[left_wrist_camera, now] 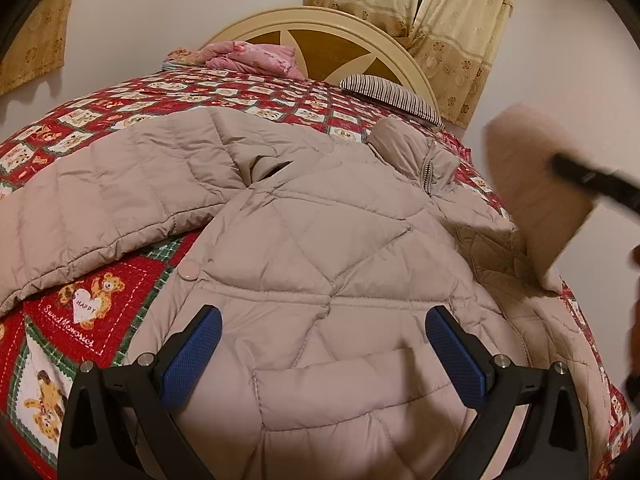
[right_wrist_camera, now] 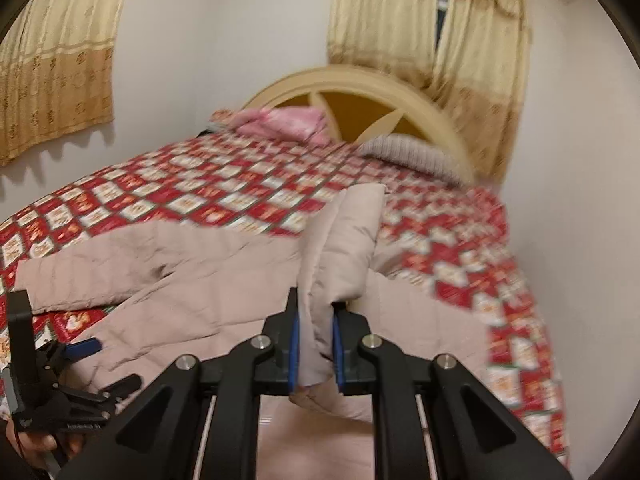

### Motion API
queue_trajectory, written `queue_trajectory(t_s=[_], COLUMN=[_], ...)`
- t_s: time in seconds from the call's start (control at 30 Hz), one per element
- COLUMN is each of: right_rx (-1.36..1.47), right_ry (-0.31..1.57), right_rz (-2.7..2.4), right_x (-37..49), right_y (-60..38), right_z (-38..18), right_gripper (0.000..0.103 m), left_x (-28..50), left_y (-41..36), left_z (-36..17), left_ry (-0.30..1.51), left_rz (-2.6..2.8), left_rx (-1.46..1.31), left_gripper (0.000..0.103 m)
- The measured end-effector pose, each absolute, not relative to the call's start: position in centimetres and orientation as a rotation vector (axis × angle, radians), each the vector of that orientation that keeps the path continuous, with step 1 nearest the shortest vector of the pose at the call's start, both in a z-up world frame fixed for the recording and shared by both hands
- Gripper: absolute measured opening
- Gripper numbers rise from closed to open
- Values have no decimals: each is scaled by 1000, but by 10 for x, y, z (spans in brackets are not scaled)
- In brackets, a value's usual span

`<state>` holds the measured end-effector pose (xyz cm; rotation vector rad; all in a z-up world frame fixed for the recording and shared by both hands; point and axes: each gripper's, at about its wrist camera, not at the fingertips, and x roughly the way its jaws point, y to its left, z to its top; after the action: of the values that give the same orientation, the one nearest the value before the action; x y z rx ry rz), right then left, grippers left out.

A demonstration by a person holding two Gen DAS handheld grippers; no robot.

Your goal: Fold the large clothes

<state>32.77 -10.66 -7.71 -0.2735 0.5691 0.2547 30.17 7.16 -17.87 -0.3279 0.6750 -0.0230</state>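
A beige quilted puffer jacket (left_wrist_camera: 320,248) lies front up on the bed, its left sleeve (left_wrist_camera: 112,192) spread out to the left. My left gripper (left_wrist_camera: 320,340) is open and empty, hovering over the jacket's lower front. My right gripper (right_wrist_camera: 316,332) is shut on the jacket's right sleeve (right_wrist_camera: 344,248) and holds it lifted above the jacket body (right_wrist_camera: 192,300). The raised sleeve shows blurred at the right of the left wrist view (left_wrist_camera: 536,200). The left gripper also shows at the left edge of the right wrist view (right_wrist_camera: 80,350).
The bed has a red patchwork teddy-bear quilt (left_wrist_camera: 92,312). A pink folded blanket (left_wrist_camera: 256,58) and a striped pillow (left_wrist_camera: 392,96) lie by the cream headboard (left_wrist_camera: 320,20). Curtains (left_wrist_camera: 440,20) hang on the wall behind.
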Motion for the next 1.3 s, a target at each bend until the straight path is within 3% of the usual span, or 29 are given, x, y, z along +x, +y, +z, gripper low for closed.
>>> queue_trajectory(t_s=[0.2,0.3,0.37,0.4,0.43,0.73,0.87,1.03,1.3], right_rx=[-222,-182,-145,-130,-107,61,172,237,199], right_ry=[697,731,730,737,727,585,577,561,671], right_rz=[314,356,391,402,416,250,32,-91,-9], right_x=[343,344,340,339,334,316,338,371,417], right_y=[-82,-83,-86,-88,-93,-218,-291,-339,-338], right_z=[-141,-157,-155,-152,-147,-89,-86,-96,-144], right_gripper=[16,22,41,74,88,81,65,53,52], left_x=[303,303,303,303,303,299,325,377,440], left_y=[69,69,71,72,73,47,1,-47,-39], left_z=[-179,-179,-179,-179,-178,-89,-57,-87,-160], left_ry=[682,682,683,686,690,592,548,540,748], left_rz=[-15,-10,-12,-14,-14,-122,-186,-190,-83], left_rx=[-312,-313,-322,-329,-335,-244,-146,-46,-75], left_gripper=[102,102,102,102,102,102,102,102,102])
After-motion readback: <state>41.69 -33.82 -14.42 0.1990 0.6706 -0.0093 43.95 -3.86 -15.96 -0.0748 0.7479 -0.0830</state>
